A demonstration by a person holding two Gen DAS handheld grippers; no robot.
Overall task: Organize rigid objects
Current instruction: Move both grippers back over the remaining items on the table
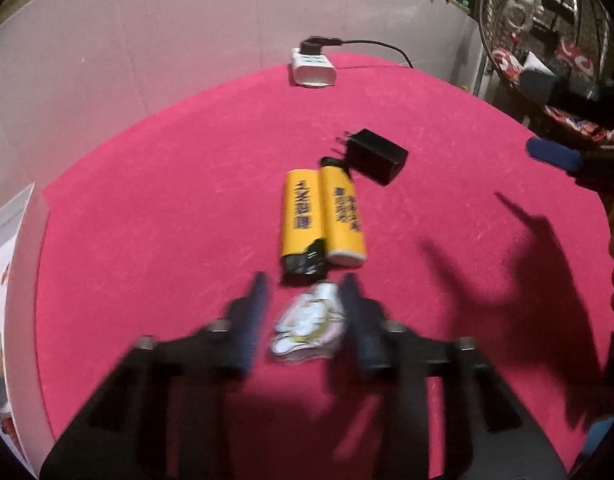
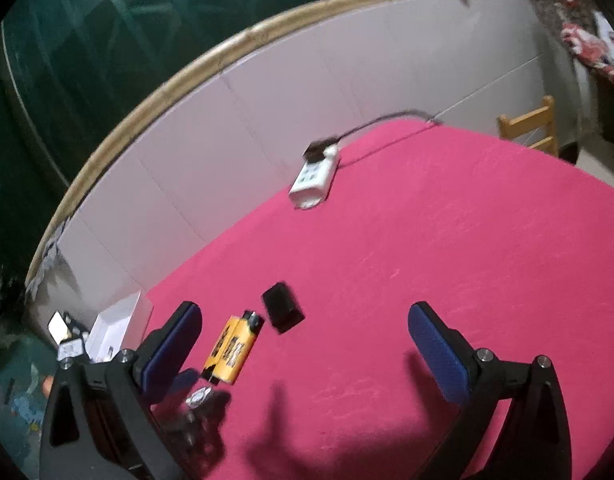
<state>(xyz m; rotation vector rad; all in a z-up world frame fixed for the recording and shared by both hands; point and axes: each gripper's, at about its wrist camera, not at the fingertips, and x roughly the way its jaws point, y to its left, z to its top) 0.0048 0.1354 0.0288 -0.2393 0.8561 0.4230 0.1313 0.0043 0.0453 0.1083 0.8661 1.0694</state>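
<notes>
Black print runs lengthwise along each of the two yellow lighters [image 1: 321,216] that lie side by side at the middle of the bench [image 1: 167,200], but the characters are too blurred to read in either view. The small white sticker [image 1: 309,326], just at 6 o'clock from the lighters, carries a drawn figure and no legible words. The white power strip [image 1: 313,68] at 12 o'clock shows no readable marking.

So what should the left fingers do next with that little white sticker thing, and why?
Probably close the rest of the way on the sticker. It lies on the red cloth between the left fingers, which look not quite tight on it yet, and the lighters just beyond leave little room to go forward.
</notes>
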